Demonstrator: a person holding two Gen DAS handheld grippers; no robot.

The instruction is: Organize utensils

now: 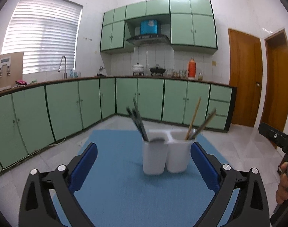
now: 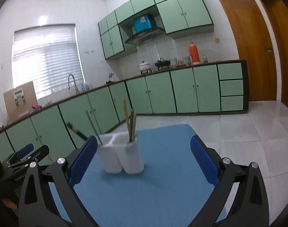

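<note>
A white two-compartment utensil holder stands on the blue mat. Its left compartment holds dark-handled utensils; its right compartment holds wooden chopsticks. My left gripper is open and empty, its blue pads on either side of the holder and nearer to me. In the right wrist view the holder stands just right of the left pad, with chopsticks and dark utensils in it. My right gripper is open and empty. The left gripper shows at the left edge there.
The blue mat covers a table over a tiled floor. Green cabinets and a counter with a faucet, pots and an orange thermos run along the walls. Wooden doors stand at the right.
</note>
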